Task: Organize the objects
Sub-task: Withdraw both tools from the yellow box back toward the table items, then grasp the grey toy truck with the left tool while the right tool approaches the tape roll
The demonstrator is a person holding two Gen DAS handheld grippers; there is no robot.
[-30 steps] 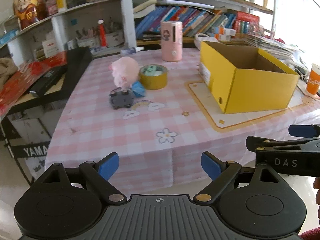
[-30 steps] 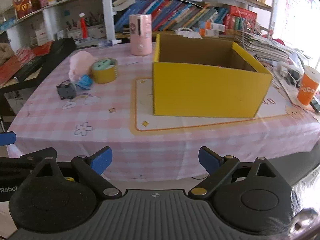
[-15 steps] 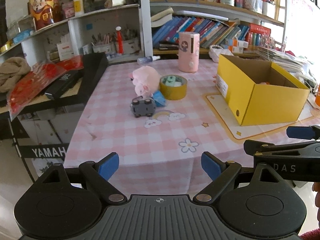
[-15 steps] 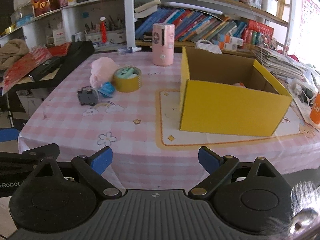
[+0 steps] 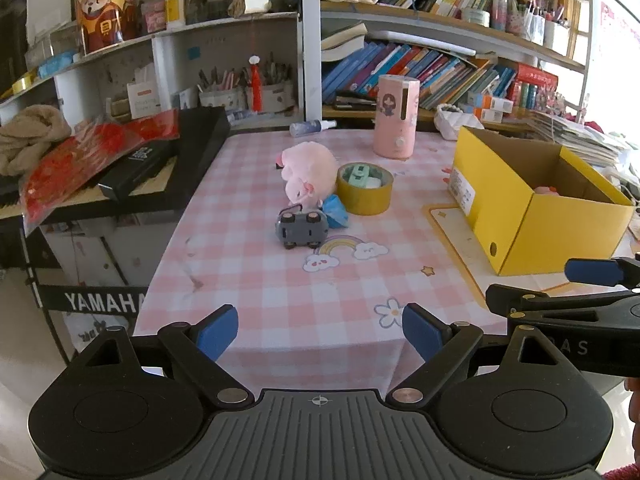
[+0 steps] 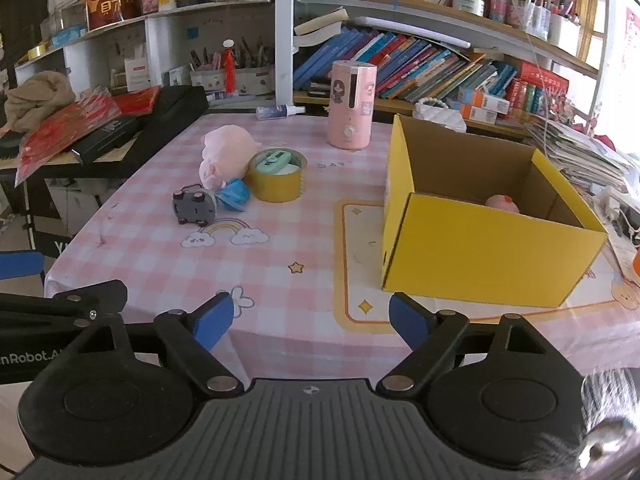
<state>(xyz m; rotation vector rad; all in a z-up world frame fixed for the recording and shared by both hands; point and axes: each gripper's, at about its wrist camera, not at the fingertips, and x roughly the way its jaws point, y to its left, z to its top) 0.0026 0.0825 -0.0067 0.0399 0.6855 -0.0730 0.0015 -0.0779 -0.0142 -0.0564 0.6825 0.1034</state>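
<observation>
1. The right wrist view looks into the yellow box [image 6: 488, 236] and shows a pink rounded item [image 6: 502, 203] lying at its far inner wall; the left wrist view shows only a sliver of that item [image 5: 546, 190] over the box [image 5: 532, 216] rim.
2. The left view shows the box's labelled end wall, and the right gripper [image 5: 592, 300] from the side at the frame's right edge; the right view shows the left gripper [image 6: 24, 284] at its left edge.
3. Both views show the cluster on the pink checked desk [image 5: 320, 280]: a pink plush toy [image 5: 308, 174], a yellow tape roll [image 5: 365, 189] with a mint green object inside it, a blue item [image 5: 335, 211] and a grey toy car [image 5: 302, 229], which touches the blue item and sits well apart from the box. A pink cylindrical appliance [image 5: 396, 116] stands behind them.
4. The left gripper [image 5: 319, 330] hovers level before the desk's near edge, its blue-padded fingers [image 5: 216, 330] spread apart with nothing between them.
5. The right gripper [image 6: 310, 322] hovers beside it, fingers [image 6: 408, 324] likewise spread and empty, aimed between the cluster and the box.
6. Against the earlier frames, both cameras sit higher and farther back: the desk objects appear smaller and more of the shelves shows above.
</observation>
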